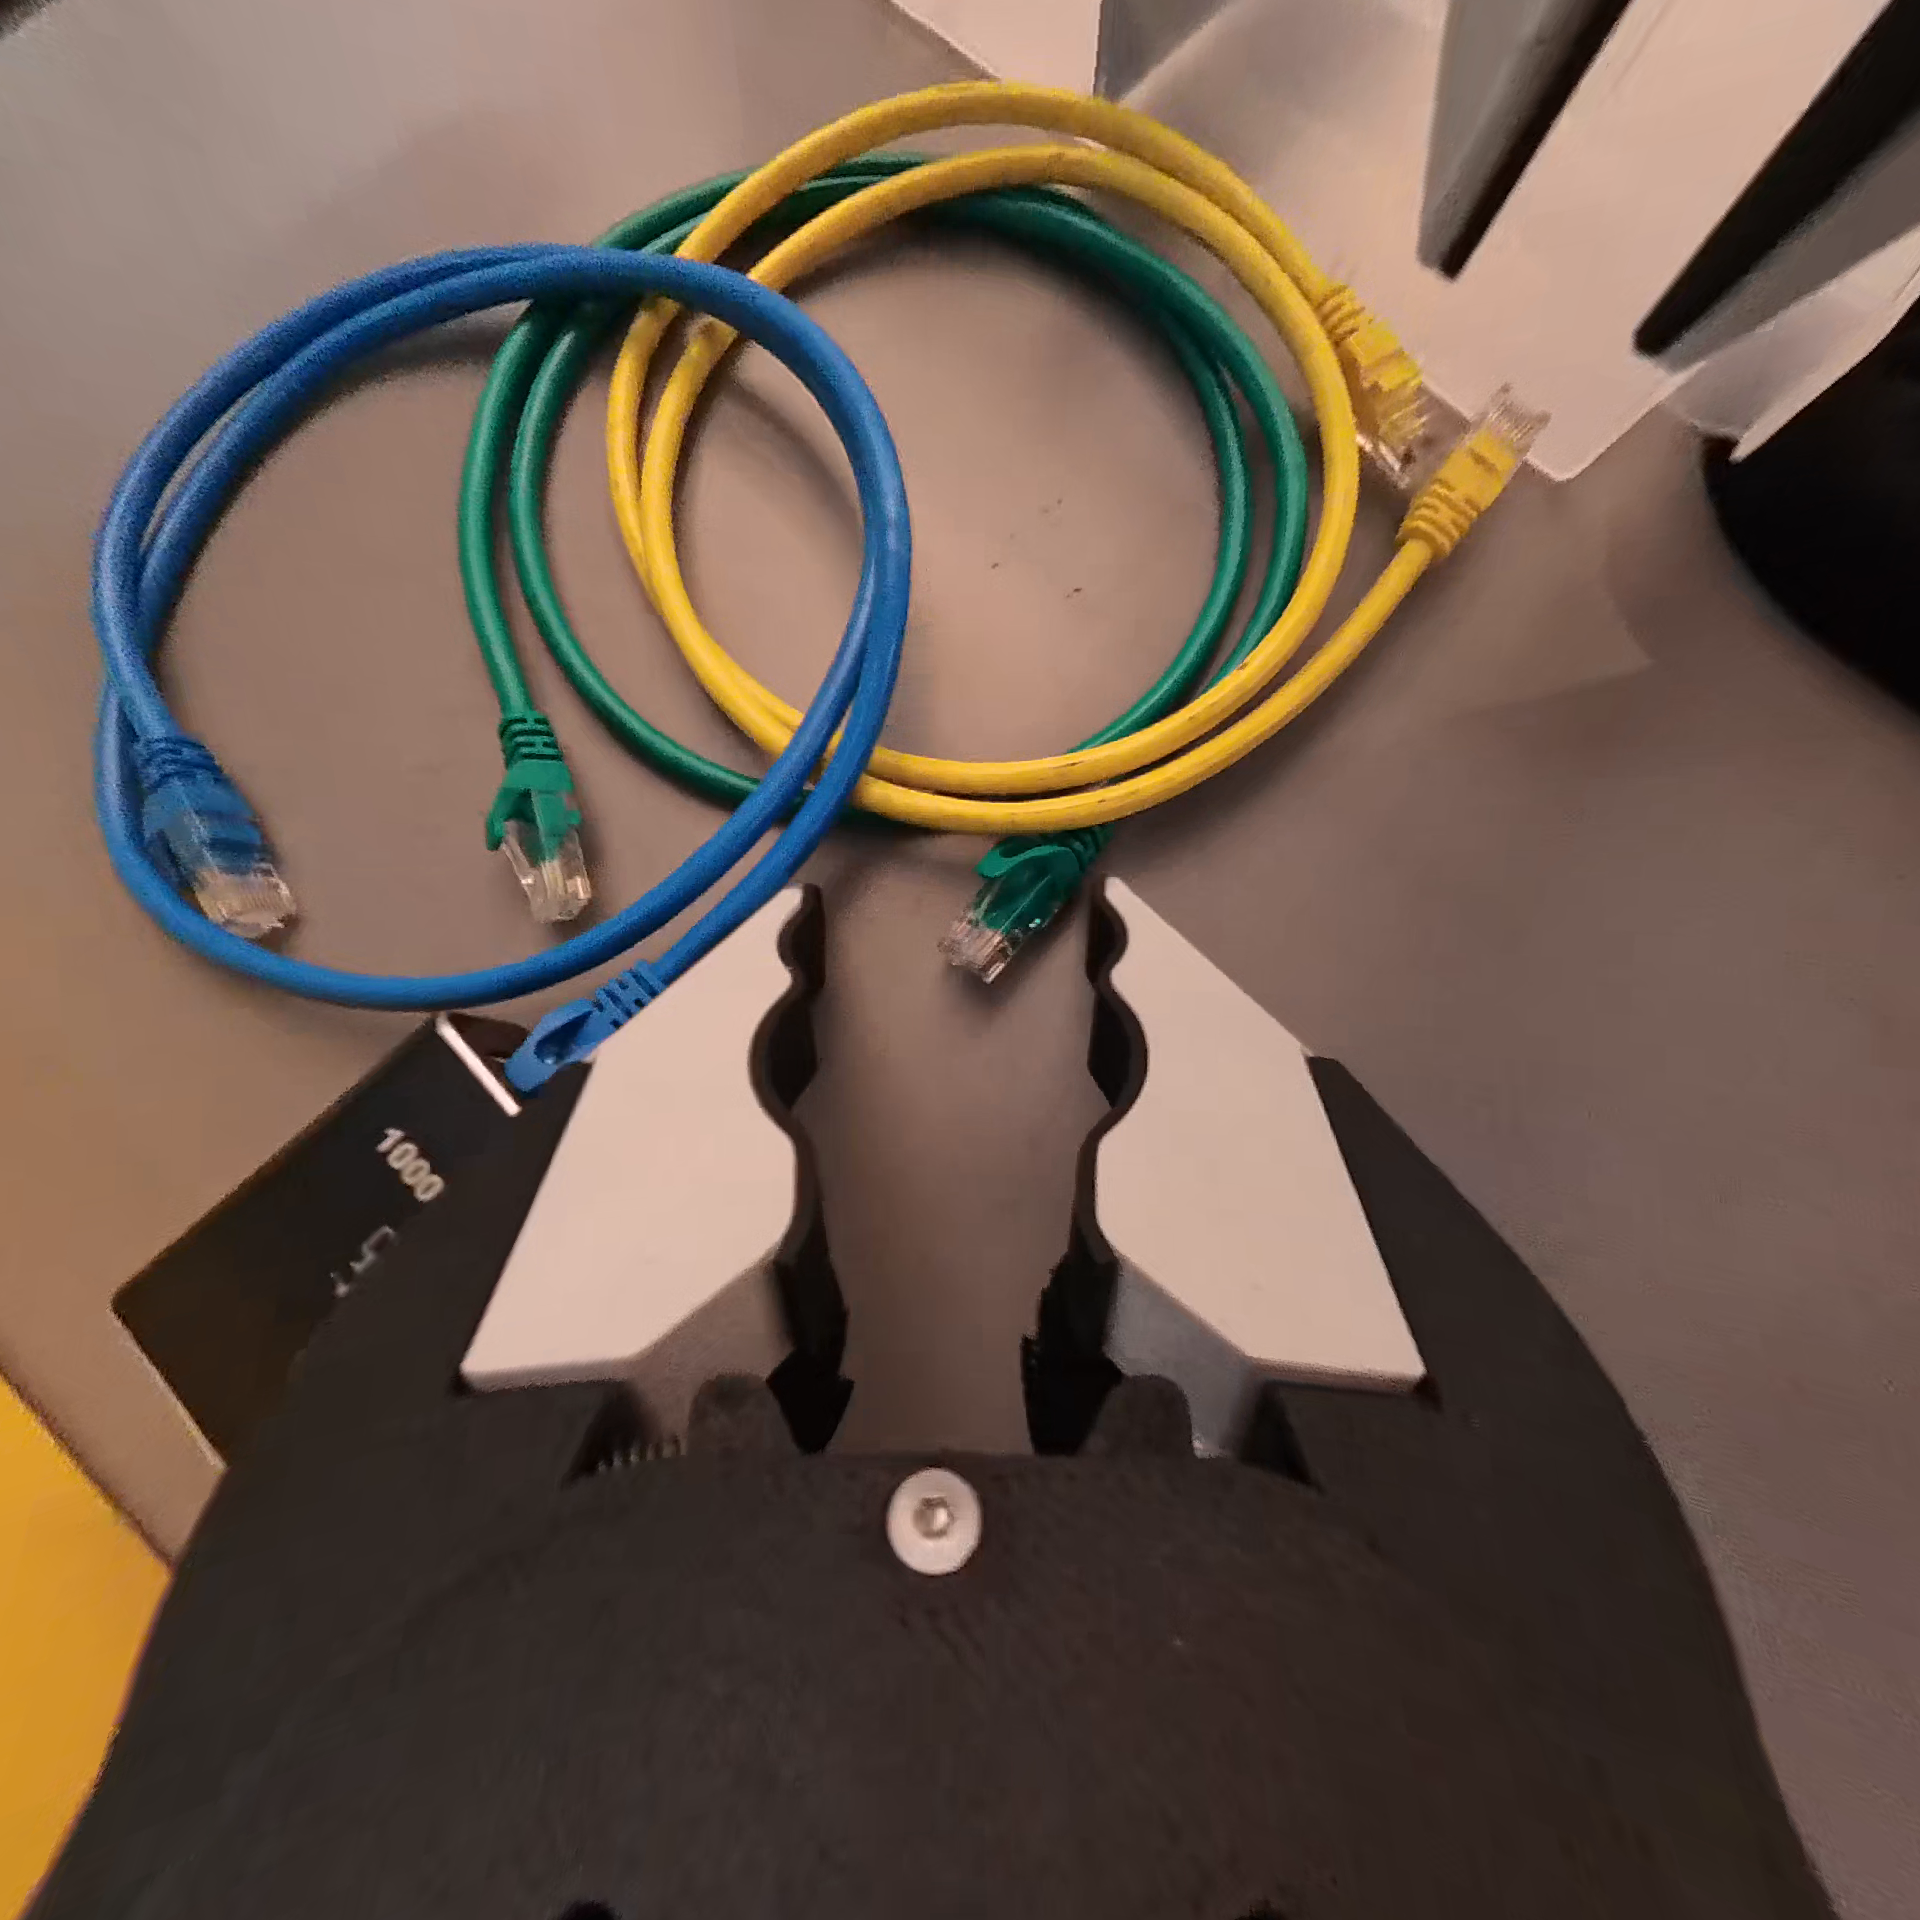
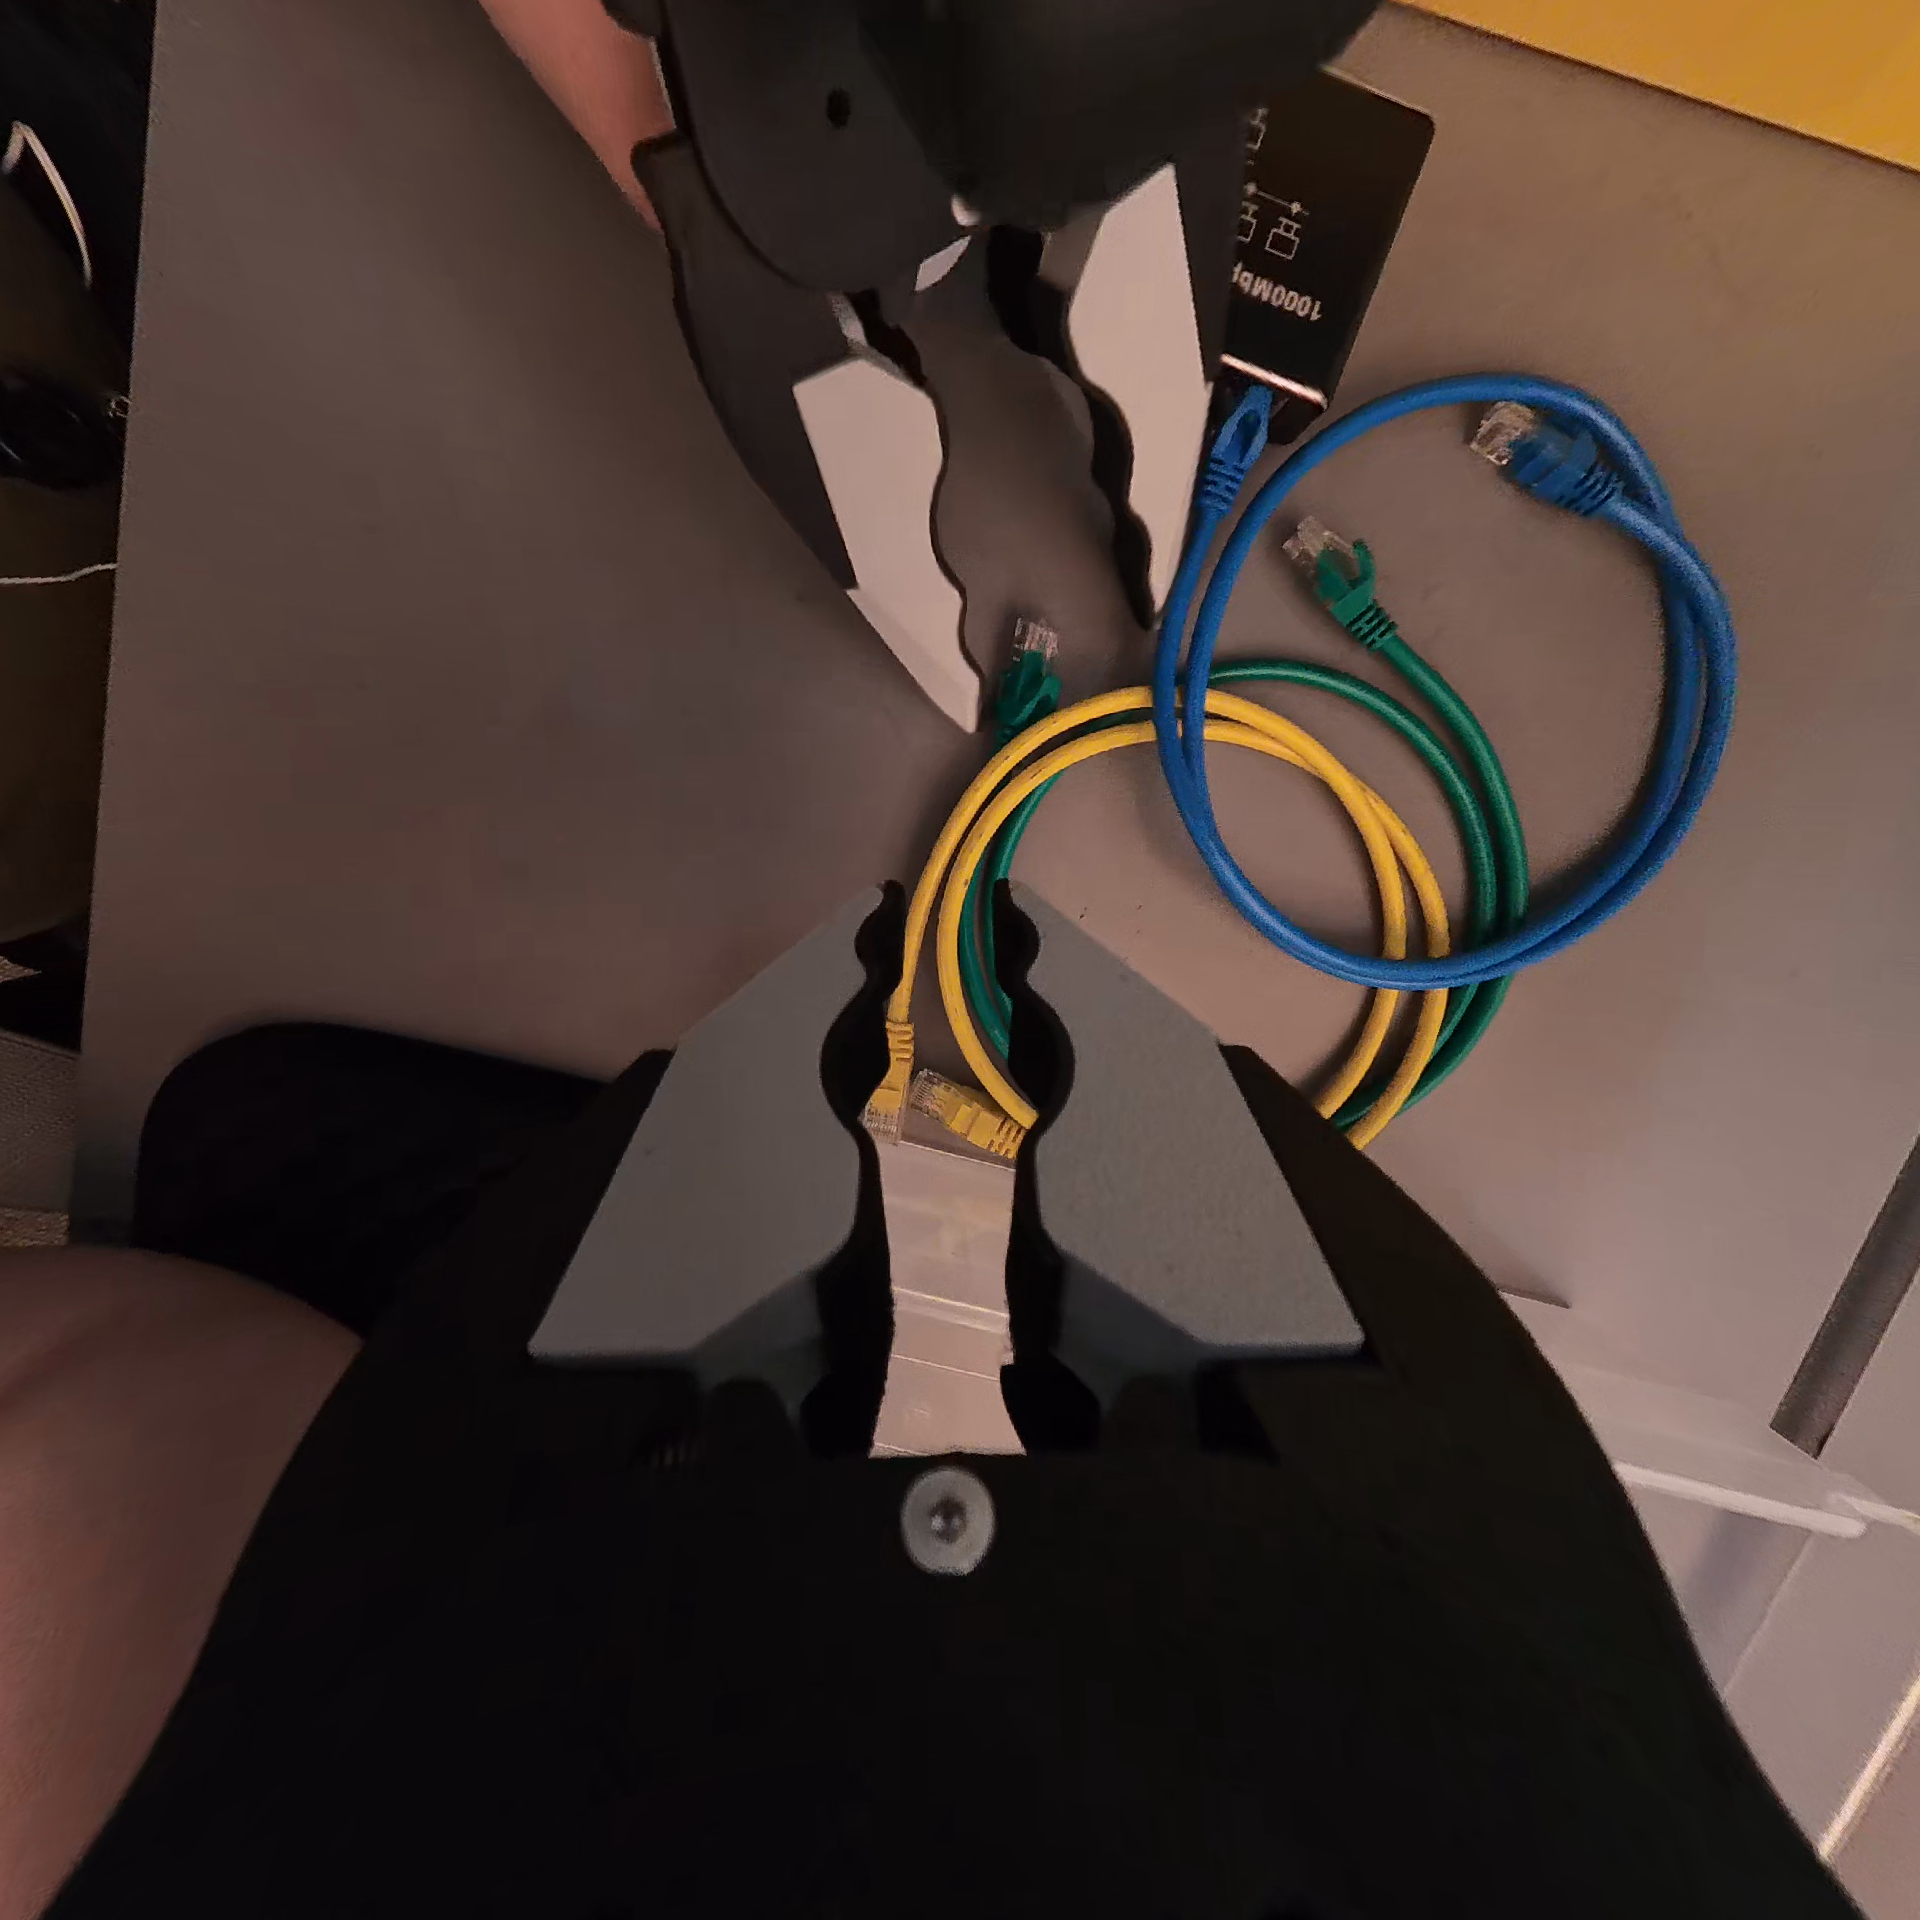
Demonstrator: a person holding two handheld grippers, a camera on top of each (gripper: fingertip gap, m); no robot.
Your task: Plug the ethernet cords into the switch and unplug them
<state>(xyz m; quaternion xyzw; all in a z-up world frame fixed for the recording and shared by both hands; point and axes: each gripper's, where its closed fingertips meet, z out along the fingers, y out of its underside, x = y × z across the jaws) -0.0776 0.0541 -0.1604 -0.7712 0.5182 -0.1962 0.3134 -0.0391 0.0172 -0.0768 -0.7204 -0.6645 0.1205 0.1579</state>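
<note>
Three coiled ethernet cords lie on the grey table: blue, green and yellow. One blue plug sits in a port of the black switch. The other blue plug lies loose. My left gripper is open, with a loose green plug between its fingertips. The second green plug lies free. My right gripper is narrowly open over both yellow plugs, which show in the gap between its fingers. I cannot see it gripping anything.
A yellow surface borders the table beyond the switch. A clear plastic container sits off the table's near right. A person's arm and a black object are at the table's near-left edge. Left tips to right tips: about 10 centimeters. Left tips and right tips are each some 20 centimeters from the black object.
</note>
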